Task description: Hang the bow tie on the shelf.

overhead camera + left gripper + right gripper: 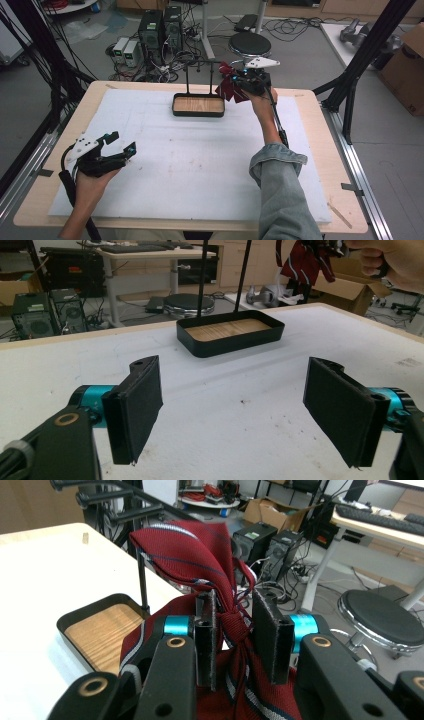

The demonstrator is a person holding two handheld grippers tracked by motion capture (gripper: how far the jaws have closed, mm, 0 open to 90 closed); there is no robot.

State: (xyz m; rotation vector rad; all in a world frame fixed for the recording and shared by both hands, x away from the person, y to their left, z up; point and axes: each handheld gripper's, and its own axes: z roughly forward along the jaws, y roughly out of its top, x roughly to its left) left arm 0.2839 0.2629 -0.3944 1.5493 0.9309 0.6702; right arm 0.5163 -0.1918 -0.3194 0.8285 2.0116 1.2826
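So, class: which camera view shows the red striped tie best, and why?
The right gripper view: the tie is close up, stripes clear, pinched between the fingers. The high view shows it small, beside the tray. The left gripper view catches it far off.

The high view looked forward and down over the whole white-padded table (190, 165) from the person's side. Both gripper views rode low along their own jaws and, like the high view, took in the black tray (230, 335) (97, 630).
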